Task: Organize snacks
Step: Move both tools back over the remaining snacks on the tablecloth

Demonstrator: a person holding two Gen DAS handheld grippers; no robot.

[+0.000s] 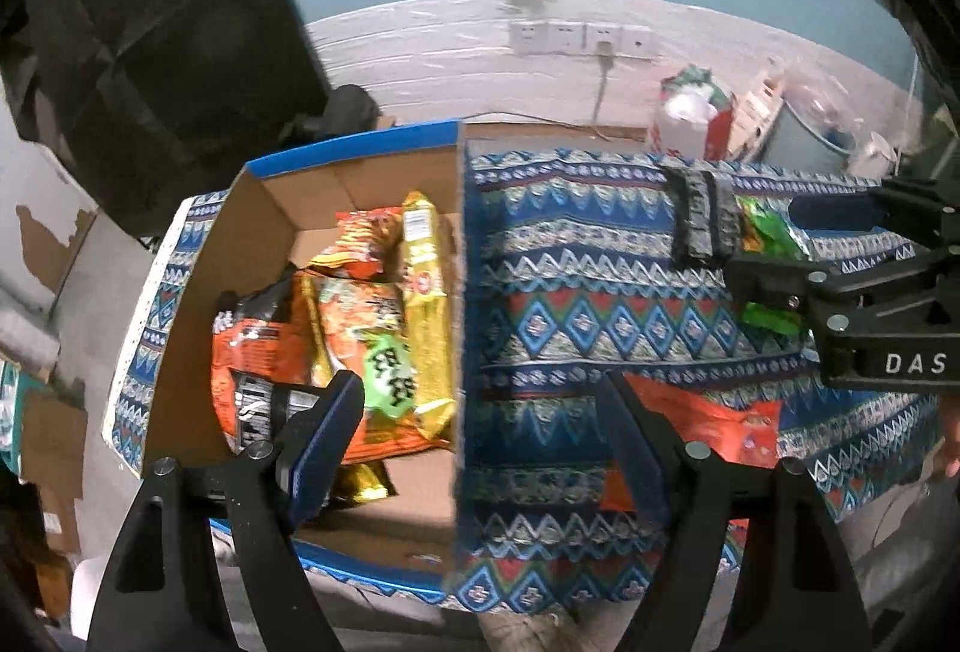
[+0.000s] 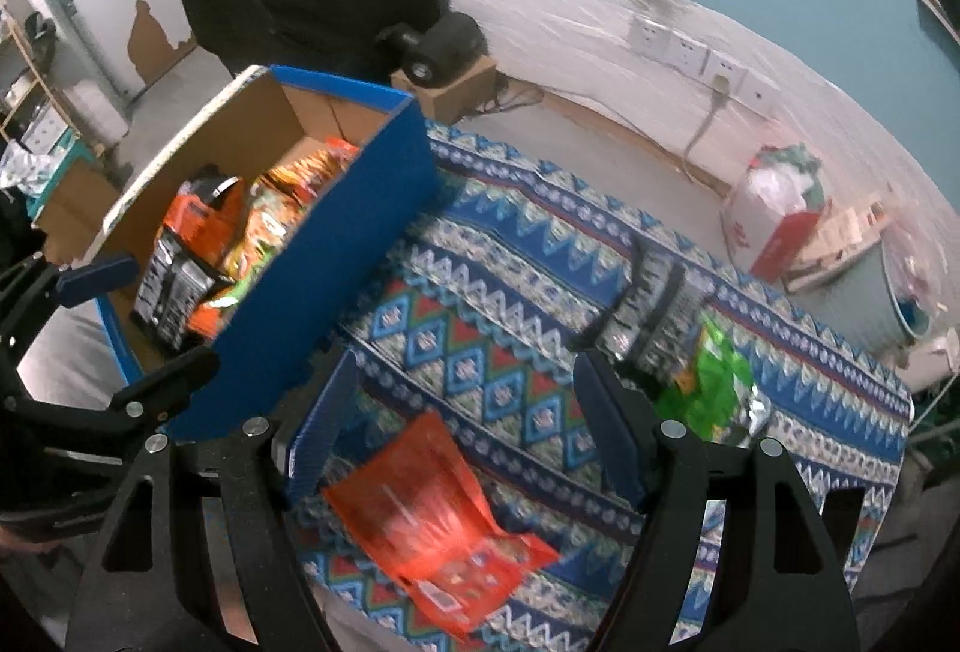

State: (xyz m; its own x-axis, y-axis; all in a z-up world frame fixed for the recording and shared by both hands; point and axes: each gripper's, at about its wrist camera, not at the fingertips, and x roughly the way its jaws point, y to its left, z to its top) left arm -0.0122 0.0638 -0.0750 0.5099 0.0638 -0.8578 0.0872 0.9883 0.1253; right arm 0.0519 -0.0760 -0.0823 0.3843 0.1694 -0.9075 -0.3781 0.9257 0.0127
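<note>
A blue cardboard box stands at the left of a patterned tablecloth and holds several snack packets. My left gripper is open and empty over the box's right wall. An orange packet lies flat on the cloth. My right gripper is open and empty just above it. A green packet and a dark grey packet lie farther right. The right gripper also shows in the left wrist view, over the green packet.
The patterned tablecloth covers a small table with edges near on all sides. A white and red bag stands on the floor behind. A wall with sockets runs behind. The left gripper shows at the left of the right wrist view.
</note>
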